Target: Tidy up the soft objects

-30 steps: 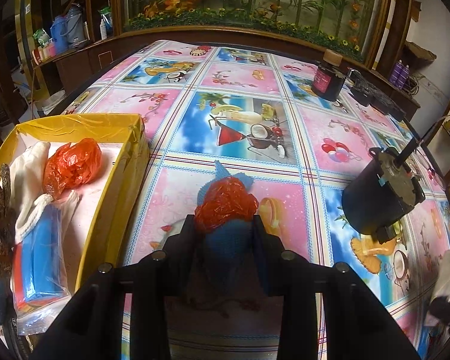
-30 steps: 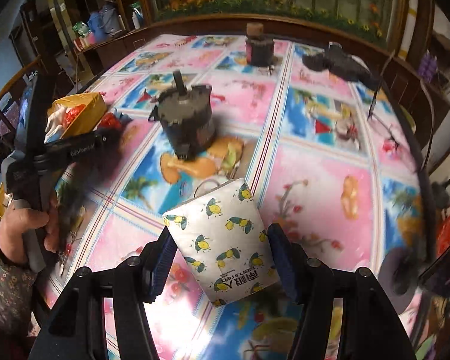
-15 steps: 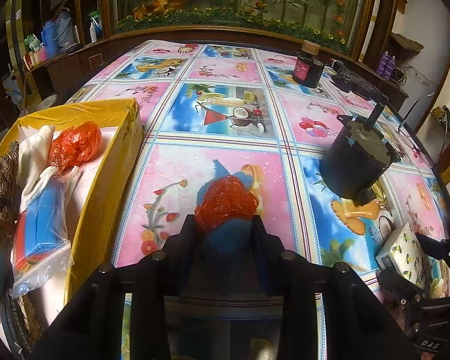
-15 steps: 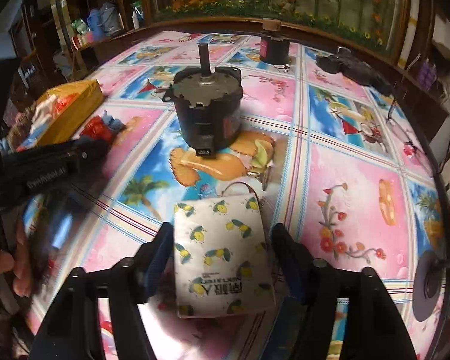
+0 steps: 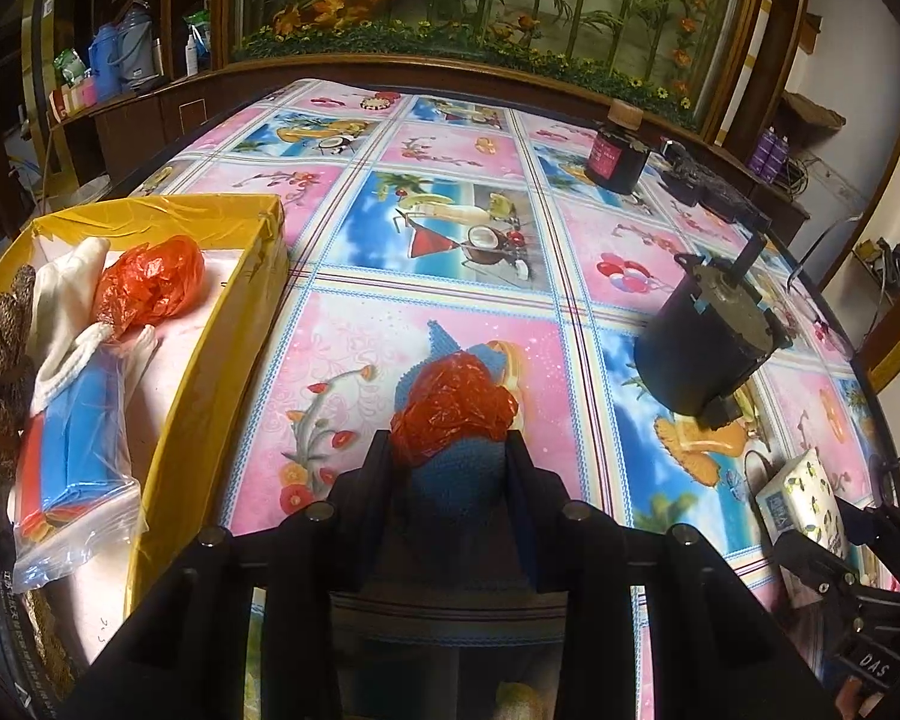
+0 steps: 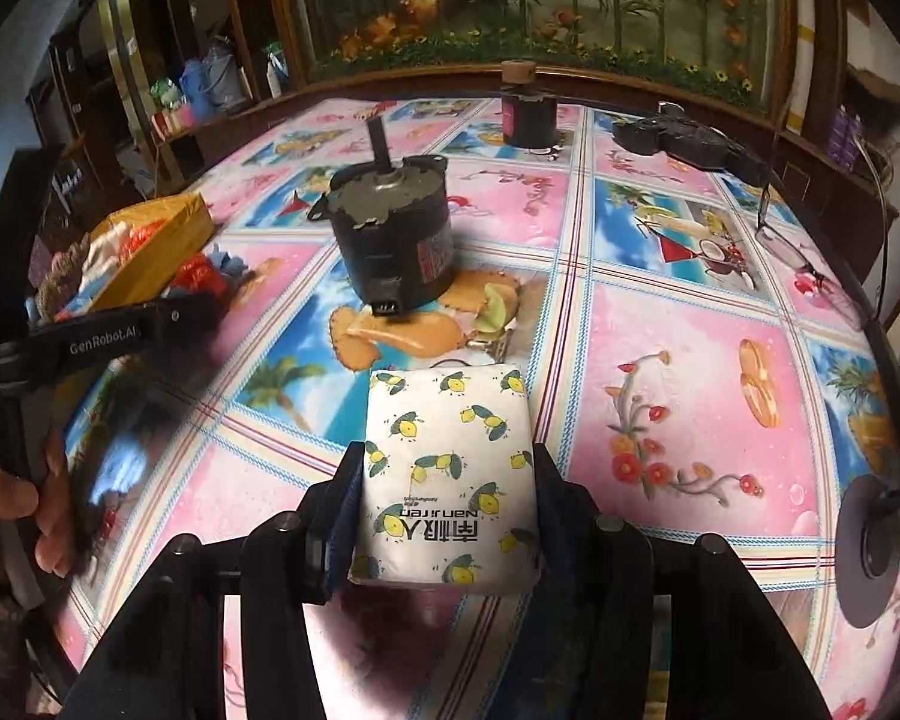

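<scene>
My left gripper (image 5: 450, 450) is shut on a bundle of blue knitted cloth (image 5: 459, 474) with a crumpled red plastic bag (image 5: 453, 405) on top, just above the tablecloth. To its left stands the yellow box (image 5: 264, 252), which holds another red bag (image 5: 150, 282), a white cloth (image 5: 66, 288) and a blue pack in a clear bag (image 5: 72, 450). My right gripper (image 6: 450, 468) is closing on a white tissue pack with a lemon print (image 6: 450, 468). The pack lies on the table between the jaws, and both pads touch its sides.
A black motor with a shaft (image 6: 393, 240) stands just beyond the tissue pack. Farther back are a dark jar with a cork lid (image 6: 528, 114) and a black device (image 6: 684, 141). Glasses (image 6: 792, 246) lie at the right. A hand (image 6: 6, 510) holds the left gripper's handle.
The right jaws spread wider, then narrowed onto the tissue pack, which now lies straight between them. The left gripper keeps its hold on the blue and red bundle.
</scene>
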Tool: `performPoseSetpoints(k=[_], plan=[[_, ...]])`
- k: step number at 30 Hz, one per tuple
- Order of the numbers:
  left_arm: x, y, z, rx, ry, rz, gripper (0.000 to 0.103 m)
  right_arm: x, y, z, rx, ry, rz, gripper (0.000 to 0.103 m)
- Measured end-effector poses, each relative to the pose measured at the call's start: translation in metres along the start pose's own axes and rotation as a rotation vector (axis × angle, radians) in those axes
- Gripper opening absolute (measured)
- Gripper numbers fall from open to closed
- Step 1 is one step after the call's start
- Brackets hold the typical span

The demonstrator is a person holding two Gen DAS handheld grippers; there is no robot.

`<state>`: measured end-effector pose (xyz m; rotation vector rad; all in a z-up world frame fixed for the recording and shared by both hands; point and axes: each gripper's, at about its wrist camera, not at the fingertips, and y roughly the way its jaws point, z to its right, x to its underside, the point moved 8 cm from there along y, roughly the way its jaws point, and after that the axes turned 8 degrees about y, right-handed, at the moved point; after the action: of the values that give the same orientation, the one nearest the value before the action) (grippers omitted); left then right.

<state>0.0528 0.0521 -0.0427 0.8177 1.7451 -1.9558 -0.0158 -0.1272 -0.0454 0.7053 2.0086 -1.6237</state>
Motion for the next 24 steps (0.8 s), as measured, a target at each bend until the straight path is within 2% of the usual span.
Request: performPoseSetpoints(k=[4, 7, 14, 24], plan=[[-0.007, -0.01, 0.001, -0.027, 0.012, 0.059, 0.034, -0.011, -0.01, 0.002, 0.007, 0.0, 0.076, 0.055], [-0.012, -0.02, 0.002, -0.049, 0.025, 0.112, 0.034, -0.014, -0.015, -0.005, -0.026, -0.016, 0.103, 0.055], [-0.02, -0.036, 0.007, -0.105, 0.072, 0.183, 0.034, -0.013, -0.02, -0.022, -0.042, -0.081, 0.133, 0.055], [-0.024, -0.056, 0.02, -0.165, 0.135, 0.264, 0.034, -0.012, -0.02, -0.023, -0.038, -0.09, 0.144, 0.055]])
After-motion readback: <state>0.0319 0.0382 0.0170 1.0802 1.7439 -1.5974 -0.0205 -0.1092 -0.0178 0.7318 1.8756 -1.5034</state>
